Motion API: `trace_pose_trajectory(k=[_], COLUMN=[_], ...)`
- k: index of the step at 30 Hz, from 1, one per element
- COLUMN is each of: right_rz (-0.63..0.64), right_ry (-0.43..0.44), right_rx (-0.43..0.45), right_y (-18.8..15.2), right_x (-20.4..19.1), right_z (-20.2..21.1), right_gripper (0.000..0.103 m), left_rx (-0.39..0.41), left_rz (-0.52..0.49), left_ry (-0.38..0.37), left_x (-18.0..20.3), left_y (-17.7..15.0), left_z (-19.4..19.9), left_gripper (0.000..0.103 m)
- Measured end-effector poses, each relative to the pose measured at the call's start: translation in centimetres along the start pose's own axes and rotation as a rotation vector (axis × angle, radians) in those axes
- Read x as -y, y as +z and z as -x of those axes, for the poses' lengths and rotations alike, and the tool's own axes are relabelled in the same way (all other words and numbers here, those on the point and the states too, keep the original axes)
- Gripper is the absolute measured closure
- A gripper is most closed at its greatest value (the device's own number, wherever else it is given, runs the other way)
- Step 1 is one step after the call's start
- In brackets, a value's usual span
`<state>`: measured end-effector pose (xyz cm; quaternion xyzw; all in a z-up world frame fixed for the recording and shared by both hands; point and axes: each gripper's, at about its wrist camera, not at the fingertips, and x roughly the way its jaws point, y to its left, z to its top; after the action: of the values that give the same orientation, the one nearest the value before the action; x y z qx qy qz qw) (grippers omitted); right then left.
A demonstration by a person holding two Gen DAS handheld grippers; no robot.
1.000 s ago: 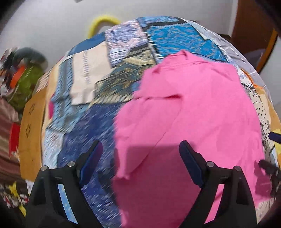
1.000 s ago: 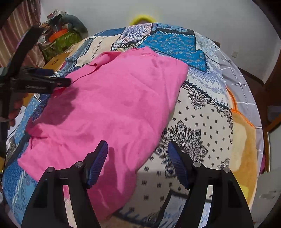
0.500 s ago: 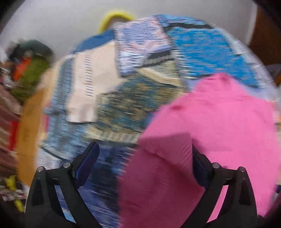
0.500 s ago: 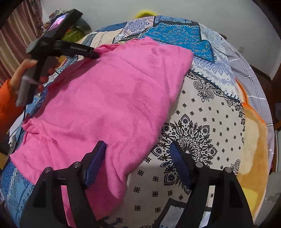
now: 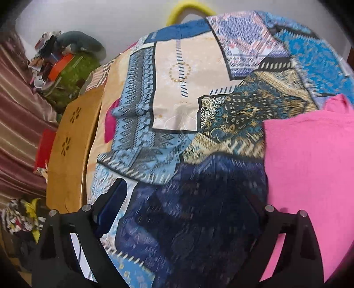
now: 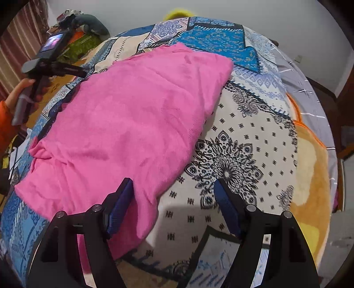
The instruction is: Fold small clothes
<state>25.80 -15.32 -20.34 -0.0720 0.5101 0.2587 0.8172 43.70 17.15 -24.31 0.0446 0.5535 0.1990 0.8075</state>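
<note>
A pink garment (image 6: pixel 137 124) lies folded lengthwise on the patterned bedspread (image 6: pixel 232 159). In the left wrist view it fills the right side (image 5: pixel 309 168). My left gripper (image 5: pixel 185 210) is open and empty above the bedspread, left of the garment's long edge; its right finger is mostly hidden. It also shows in the right wrist view (image 6: pixel 75 71), held by a hand beyond the garment's far left edge. My right gripper (image 6: pixel 174 203) is open and empty, its left finger over the garment's near corner and its right finger over bare bedspread.
An orange board (image 5: pixel 70 150) and striped curtain (image 5: pixel 20 124) lie left of the bed. A pile of clutter (image 5: pixel 64 62) sits at the far left corner. A yellow ring (image 5: pixel 188 11) shows behind the bed. Orange blanket (image 6: pixel 309 168) lies at the right.
My left gripper has swung left off the pink garment, which now sits at the right of its view. The sleeve flap seen earlier now lies flat. My right gripper has edged slightly forward.
</note>
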Motion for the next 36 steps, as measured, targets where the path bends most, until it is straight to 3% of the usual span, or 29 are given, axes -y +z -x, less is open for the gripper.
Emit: trace_pose_trajectory(k=[9,14,25,28,36], right_rz=[0.016,0.052,0.102,0.111,0.101], right_ry=[-0.031,-0.047,-0.036,-0.034,-0.019], right_rx=[0.083,0.11,0.003,-0.045,-0.087], right_y=[0.1,-0.4,-2.8,-3.6,-4.0], right_x=[-2.2,-4.0,-6.3,-6.7,-6.7], right_z=[5.6,7.9,6.1,5.1,3.0], right_gripper=[0.031,0.031,0.031,0.031,0.03], left_rx=[0.118,0.127,0.071,0.057,0.087], left_rz=[-0.094,-0.114,-0.215,-0.261,-0.288], left_ry=[-0.13,-0.228,-0.268,-0.247,-0.239], left_x=[-1.0,-1.0,1.1,1.7,2.8], left_y=[-5.8,-10.1,-18.6,-20.5,-20.5], left_z=[9.4,12.6,12.5,11.9,11.5], left_gripper=[0.008,0.008,0.008,0.008,0.008])
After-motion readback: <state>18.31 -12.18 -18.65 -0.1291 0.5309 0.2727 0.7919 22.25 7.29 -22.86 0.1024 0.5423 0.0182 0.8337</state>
